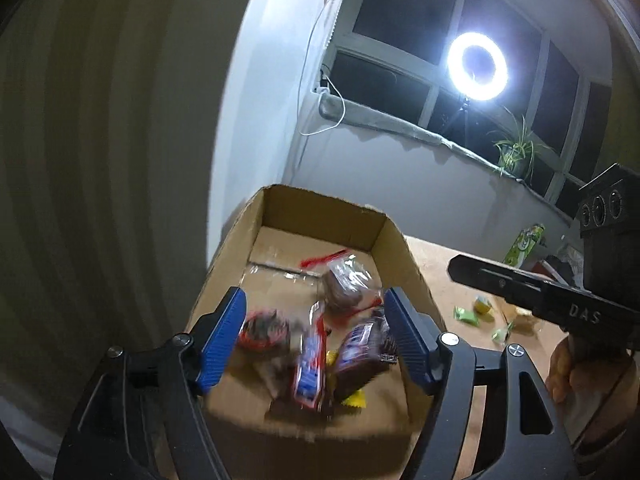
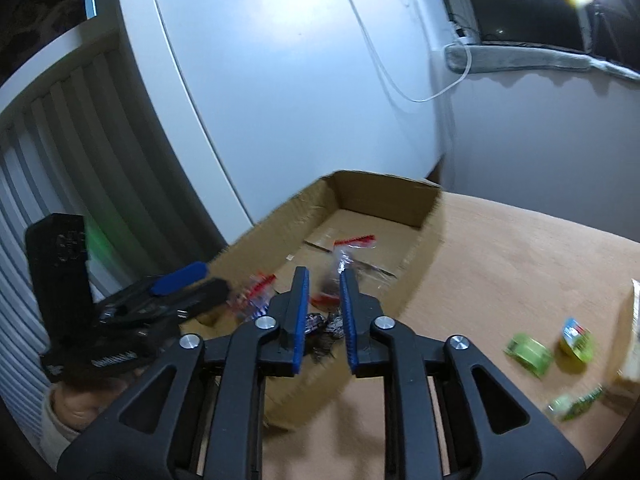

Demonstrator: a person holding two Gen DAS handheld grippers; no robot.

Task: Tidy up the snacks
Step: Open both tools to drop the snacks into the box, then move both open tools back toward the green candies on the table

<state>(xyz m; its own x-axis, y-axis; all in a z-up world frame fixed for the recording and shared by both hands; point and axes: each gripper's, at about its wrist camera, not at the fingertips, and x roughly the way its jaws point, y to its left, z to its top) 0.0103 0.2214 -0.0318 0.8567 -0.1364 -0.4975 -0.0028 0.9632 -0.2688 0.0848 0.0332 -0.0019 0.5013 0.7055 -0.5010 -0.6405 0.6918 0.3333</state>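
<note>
So, starting on the left, the left gripper (image 1: pixel 316 334) hangs over the cardboard box (image 1: pixel 396 240), jaws wide, nothing pinched between them. Inside the box a small heap of wrapped snacks (image 1: pixel 320 344) is already in place, so a good part looks done. Moving right, the right gripper (image 2: pixel 323 322) sits at the box edge, jaws narrow and seemingly empty. Further right, green packets (image 2: pixel 528 352) wait loose on the table (image 2: pixel 500 248), not yet sorted.
</note>
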